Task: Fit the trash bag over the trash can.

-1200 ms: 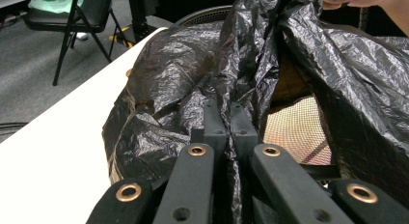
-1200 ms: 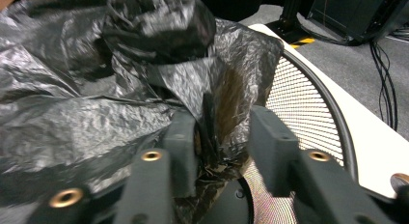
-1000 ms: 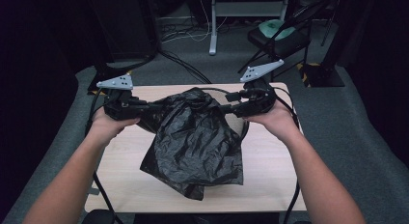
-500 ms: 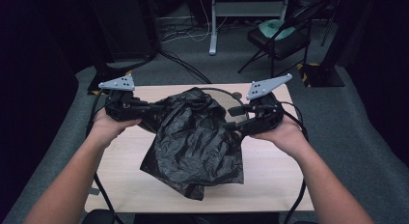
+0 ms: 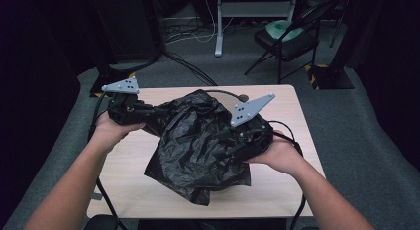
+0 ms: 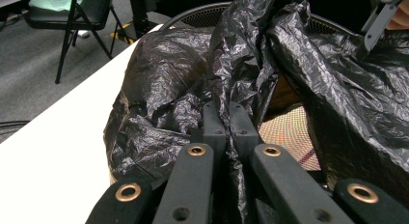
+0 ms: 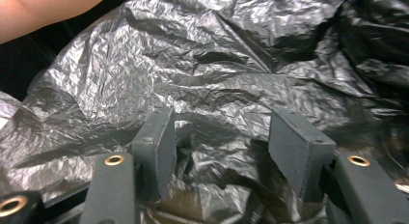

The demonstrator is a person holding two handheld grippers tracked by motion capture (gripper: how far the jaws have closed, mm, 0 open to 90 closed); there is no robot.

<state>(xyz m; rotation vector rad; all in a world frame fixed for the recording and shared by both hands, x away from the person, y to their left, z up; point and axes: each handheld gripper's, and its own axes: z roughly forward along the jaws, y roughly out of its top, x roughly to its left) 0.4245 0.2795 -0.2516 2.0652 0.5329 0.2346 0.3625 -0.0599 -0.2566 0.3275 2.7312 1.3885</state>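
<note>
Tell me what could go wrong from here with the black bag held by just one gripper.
1. The left gripper pinches only a thin fold of the black bag; a hard pull might tear the film or slip it free.
2. The right gripper has its jaws open against the bag, so a hasty close may catch several layers.
3. The bag drapes over a mesh basket, which could be dragged along the table.
</note>
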